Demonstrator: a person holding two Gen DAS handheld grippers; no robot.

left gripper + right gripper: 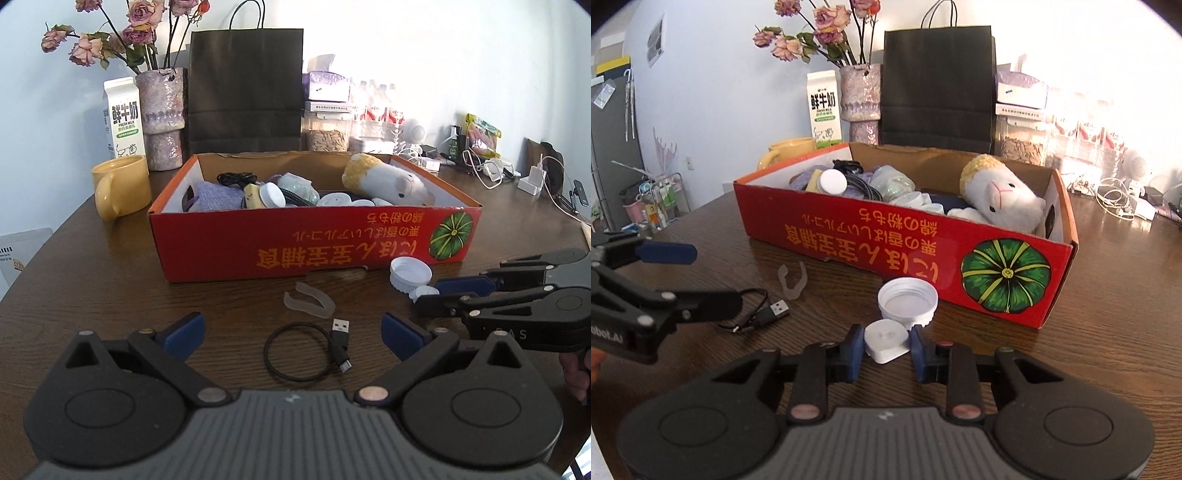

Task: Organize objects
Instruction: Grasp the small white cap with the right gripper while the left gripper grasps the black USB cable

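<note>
A red cardboard box (314, 240) (886, 251) sits mid-table, holding a plush sheep (388, 182) (1001, 195), caps, a cable and a pouch. In front of it lie a large white lid (908, 304) (410, 275), a clear curved plastic piece (308, 301) (792, 282) and a short black USB cable (317, 349) (761, 314). My right gripper (886, 345) (424, 293) is shut on a small white rounded cap (886, 341), low by the table. My left gripper (291, 332) stands open over the USB cable, its blue fingertips (184, 328) wide apart, nothing between them.
Behind the box stand a yellow mug (120, 186), a milk carton (123, 116), a vase of dried roses (164, 118), a black paper bag (245, 85), jars and bottles (373, 107). Chargers and white cables (495, 170) clutter the back right. The table edge curves at the left.
</note>
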